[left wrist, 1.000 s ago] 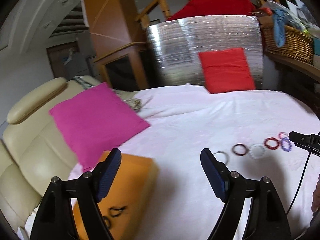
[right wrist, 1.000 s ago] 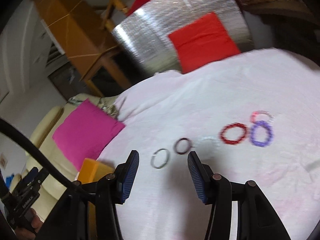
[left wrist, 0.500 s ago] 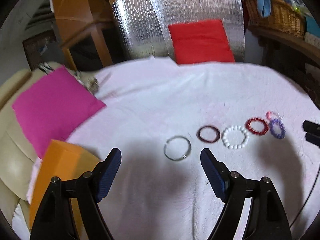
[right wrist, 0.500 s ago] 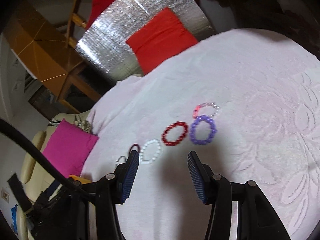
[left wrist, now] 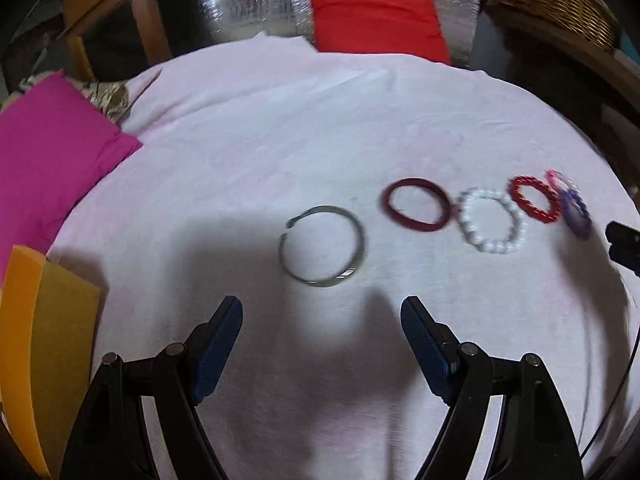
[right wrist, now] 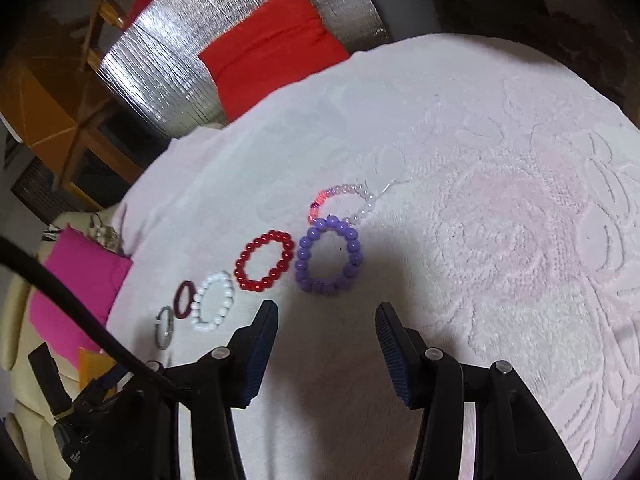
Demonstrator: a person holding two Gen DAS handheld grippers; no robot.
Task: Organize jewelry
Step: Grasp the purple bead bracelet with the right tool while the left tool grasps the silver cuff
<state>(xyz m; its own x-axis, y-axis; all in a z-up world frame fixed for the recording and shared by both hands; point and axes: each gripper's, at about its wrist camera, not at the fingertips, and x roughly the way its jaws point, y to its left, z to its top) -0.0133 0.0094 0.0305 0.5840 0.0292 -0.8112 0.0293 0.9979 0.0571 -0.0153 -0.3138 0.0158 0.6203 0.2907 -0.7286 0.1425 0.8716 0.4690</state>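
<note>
Several bracelets lie in a row on a white cloth (left wrist: 280, 140). From the left: a thin silver bangle (left wrist: 357, 236), a dark maroon band (left wrist: 390, 208), a white bead bracelet (left wrist: 466, 222), a red bead bracelet (left wrist: 520, 200), a purple bead bracelet (right wrist: 352, 248) and a pink-and-clear bead bracelet (right wrist: 362, 194). My left gripper (left wrist: 322, 332) hangs open just short of the silver bangle, nothing between its fingers. My right gripper (right wrist: 326, 328) is open too, empty, just short of the purple bracelet. An orange box (left wrist: 52, 320) sits at the cloth's left edge.
A magenta cushion (left wrist: 48, 156) lies at the left beside a cream sofa (right wrist: 12, 360). A red cushion (left wrist: 376, 20) leans on a silver foil panel (left wrist: 248, 0) behind the cloth. A wicker basket (left wrist: 568, 4) stands at the back right. A black cable (right wrist: 80, 320) crosses the right wrist view.
Both grippers have tipped downward and come nearer to the cloth. The left one swung from the orange box toward the silver bangle; the right one shifted along the row to the purple bracelet.
</note>
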